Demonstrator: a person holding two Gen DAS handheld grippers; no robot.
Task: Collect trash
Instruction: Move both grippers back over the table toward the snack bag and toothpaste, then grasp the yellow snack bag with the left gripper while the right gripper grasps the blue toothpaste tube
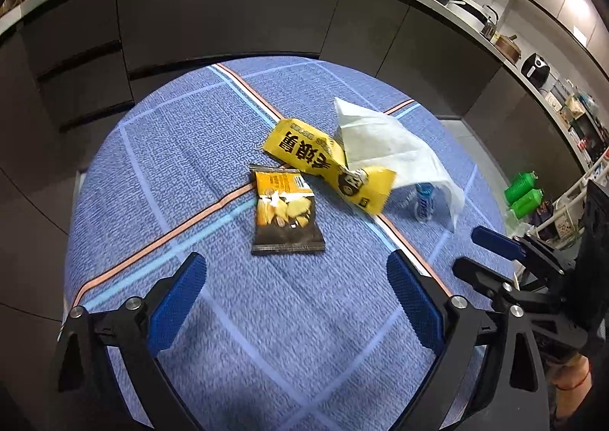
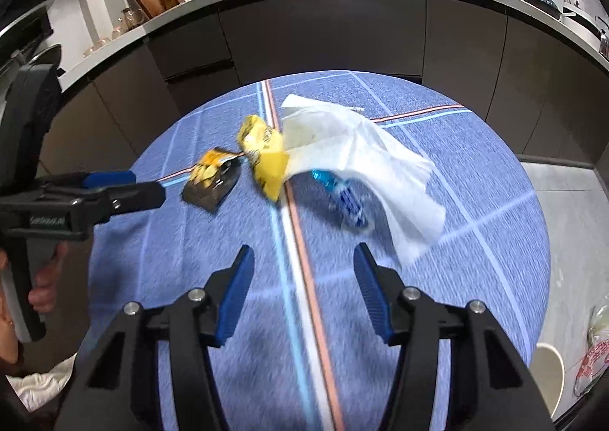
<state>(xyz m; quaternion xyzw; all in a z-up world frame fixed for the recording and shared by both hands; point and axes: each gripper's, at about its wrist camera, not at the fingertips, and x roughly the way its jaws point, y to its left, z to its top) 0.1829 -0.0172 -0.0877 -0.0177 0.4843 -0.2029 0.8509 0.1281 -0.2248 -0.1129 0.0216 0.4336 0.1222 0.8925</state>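
Note:
On the round blue table [image 1: 213,149] lie a black and yellow snack packet [image 1: 283,212], a yellow wrapper [image 1: 323,161], a white paper towel [image 1: 388,142] and under its edge a small clear bottle with a blue label [image 1: 423,204]. My left gripper [image 1: 297,275] is open and empty, just short of the snack packet. My right gripper [image 2: 302,263] is open and empty, a little short of the bottle [image 2: 344,199] and the towel [image 2: 365,153]. The packet [image 2: 213,180] and wrapper [image 2: 264,153] lie to its left. Each gripper shows in the other's view, the right one [image 1: 491,252] and the left one [image 2: 125,185].
Dark kitchen cabinets [image 1: 228,16] with a cluttered white counter curve behind the table. Green bottles [image 1: 523,191] stand on the floor at the right. A white bin [image 2: 548,370] and a plastic bag [image 2: 593,355] sit on the floor right of the table.

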